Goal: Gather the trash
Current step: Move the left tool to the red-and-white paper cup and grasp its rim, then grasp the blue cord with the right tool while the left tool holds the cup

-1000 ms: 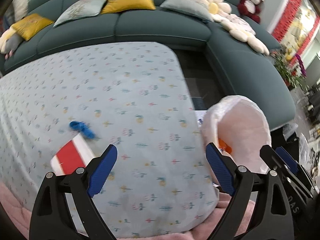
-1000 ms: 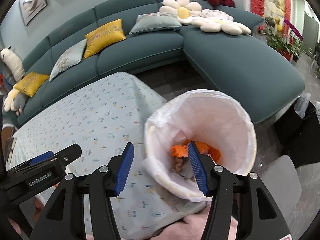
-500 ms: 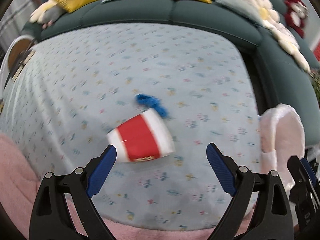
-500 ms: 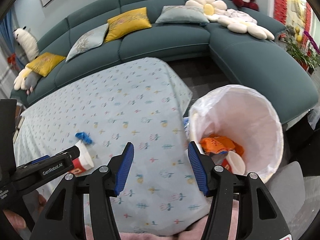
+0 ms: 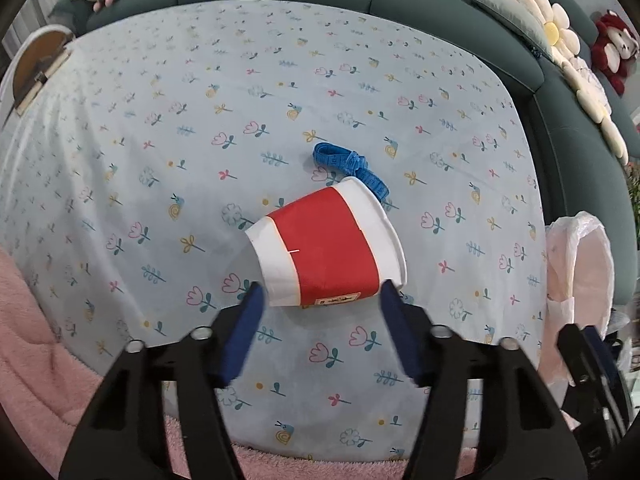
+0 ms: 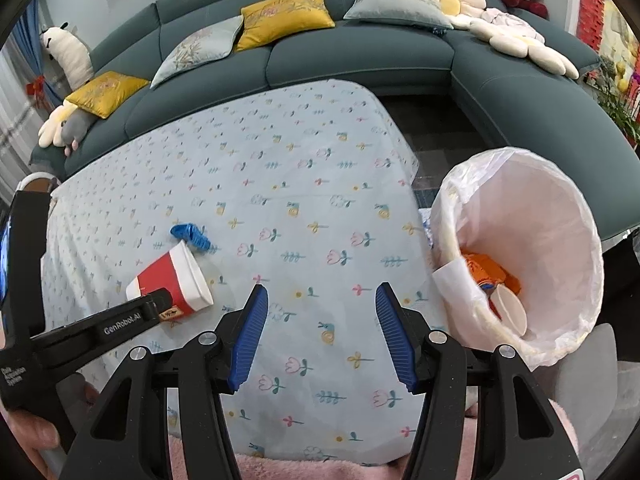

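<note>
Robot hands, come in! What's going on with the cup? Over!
Left gripper open, straddling the red-and-white cup, not gripping. Right gripper open, empty. Cup on its side, blue strip behind it. Bin at table's right.

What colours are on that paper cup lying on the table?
The paper cup is white with a broad red band around its middle. The left wrist view shows it best.

Matt paper on the red-and-white cup (image 5: 326,246) lying just ahead of the left gripper (image 5: 320,330), smooth. Soft printed cloth on the pale-blue flowered table cover (image 5: 200,128), slightly creased. Thin glossy crinkled plastic for the white bin liner (image 6: 532,216) right of the right gripper (image 6: 318,334). Ribbed matt blue pads (image 6: 250,336), matt black plastic arms, shiny metal screws. Blue printed tape strip (image 5: 352,166) past the cup, material unclear. Fuzzy pink fabric (image 5: 36,344) nearest, lower left.
</note>
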The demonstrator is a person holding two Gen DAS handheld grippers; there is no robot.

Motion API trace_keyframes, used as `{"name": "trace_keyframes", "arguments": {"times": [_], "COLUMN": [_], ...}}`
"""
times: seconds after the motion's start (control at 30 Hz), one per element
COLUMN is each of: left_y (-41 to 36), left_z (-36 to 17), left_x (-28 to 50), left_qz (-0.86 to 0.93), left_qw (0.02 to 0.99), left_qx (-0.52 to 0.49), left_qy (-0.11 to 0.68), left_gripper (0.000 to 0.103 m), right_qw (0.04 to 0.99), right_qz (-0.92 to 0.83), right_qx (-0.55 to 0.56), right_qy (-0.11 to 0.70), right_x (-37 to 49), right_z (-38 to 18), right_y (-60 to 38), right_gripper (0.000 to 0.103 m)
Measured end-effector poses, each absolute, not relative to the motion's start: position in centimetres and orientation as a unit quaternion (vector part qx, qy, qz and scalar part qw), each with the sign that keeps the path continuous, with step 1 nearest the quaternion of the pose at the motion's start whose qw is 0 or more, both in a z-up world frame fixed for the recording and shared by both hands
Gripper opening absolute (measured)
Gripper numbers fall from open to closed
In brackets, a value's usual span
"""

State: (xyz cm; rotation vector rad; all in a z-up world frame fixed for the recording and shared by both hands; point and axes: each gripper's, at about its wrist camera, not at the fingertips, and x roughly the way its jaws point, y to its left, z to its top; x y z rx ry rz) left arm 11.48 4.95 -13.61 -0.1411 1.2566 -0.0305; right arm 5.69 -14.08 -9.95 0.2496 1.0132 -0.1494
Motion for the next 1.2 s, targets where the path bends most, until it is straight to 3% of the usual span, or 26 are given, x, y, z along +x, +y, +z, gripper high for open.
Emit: {"name": "trace_keyframes", "arguments": {"times": [0.1, 0.17, 0.33, 1.2], "left_y": [5.6, 6.0, 6.3, 15.2], "left_z": [-13.9, -14.2, -14.3, -9.8], "left_x": [11.7, 12.0, 12.0, 14.9], "left_qz": [-0.023, -0.034, -0.055, -0.065], "left_qw": [0.804, 0.799, 0.799, 0.842], "left_qx": [-0.075, -0.08, -0.076, -0.073], "left_qy": [0.59, 0.596, 0.593, 0.531], "left_gripper": [0.035, 0.015, 0.003, 0.0], "right_qw": [0.861, 0.86, 0.858, 0.849], "right_qz": [-0.067, -0.064, -0.054, 0.015], "right_qx": [0.118, 0.114, 0.103, 0.07], "right_qy": [0.489, 0.494, 0.501, 0.523], "right_x": [5.9, 6.2, 6.9, 17.8], "right_z": [-10.5, -10.8, -11.2, -13.7], "right_y": [-13.3, -12.5, -10.9, -1.8], "right_gripper": [0.055, 0.055, 0.055, 0.052]}}
